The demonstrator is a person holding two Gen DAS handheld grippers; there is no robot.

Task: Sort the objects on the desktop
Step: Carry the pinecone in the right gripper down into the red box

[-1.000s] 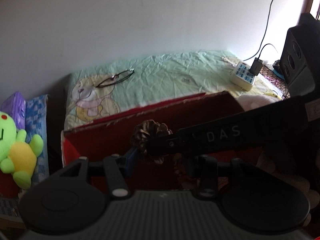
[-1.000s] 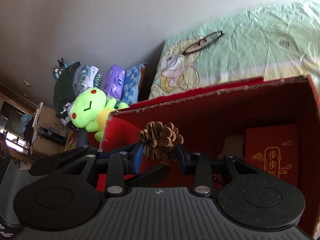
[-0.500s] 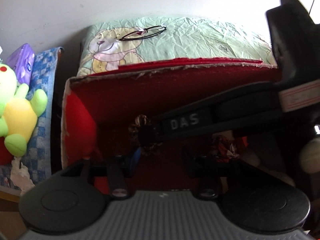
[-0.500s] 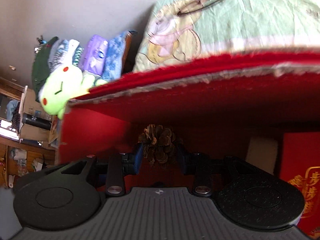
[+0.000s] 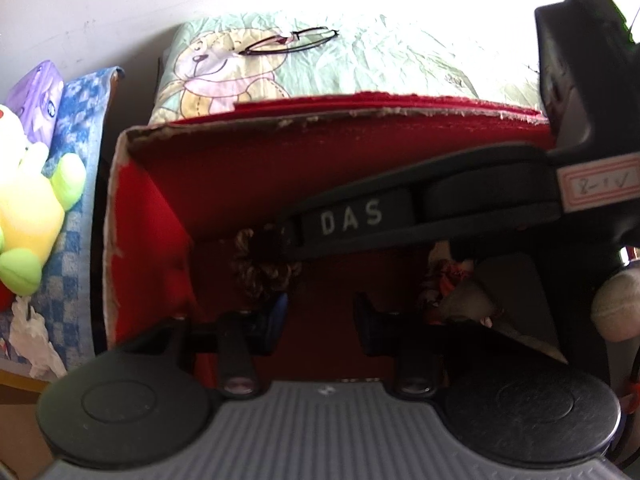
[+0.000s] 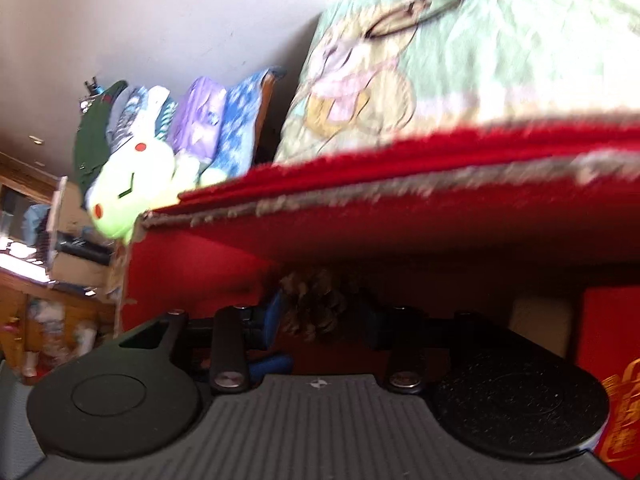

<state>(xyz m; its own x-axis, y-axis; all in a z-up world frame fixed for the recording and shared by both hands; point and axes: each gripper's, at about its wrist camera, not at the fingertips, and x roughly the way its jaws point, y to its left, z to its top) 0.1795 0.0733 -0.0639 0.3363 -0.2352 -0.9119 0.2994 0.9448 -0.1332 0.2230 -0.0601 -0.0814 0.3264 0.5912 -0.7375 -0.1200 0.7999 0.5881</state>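
My right gripper (image 6: 316, 316) is down inside the red box (image 5: 248, 168) now, where a second ago it hung above the rim. Its jaws are opening around the pine cone (image 6: 316, 304); the cone is still between them, low against the box's back wall, and I can't tell if the pads have let go yet. From the left wrist view I see the cone (image 5: 260, 268) at the tip of my right tool, near the box floor. My left gripper (image 5: 320, 316) has dipped in too, jaws easing open at a middling gap with nothing between them. The glasses (image 5: 290, 40) still lie on the bear-print cloth (image 5: 400, 64) beyond. To me, this one's nearly sorted.
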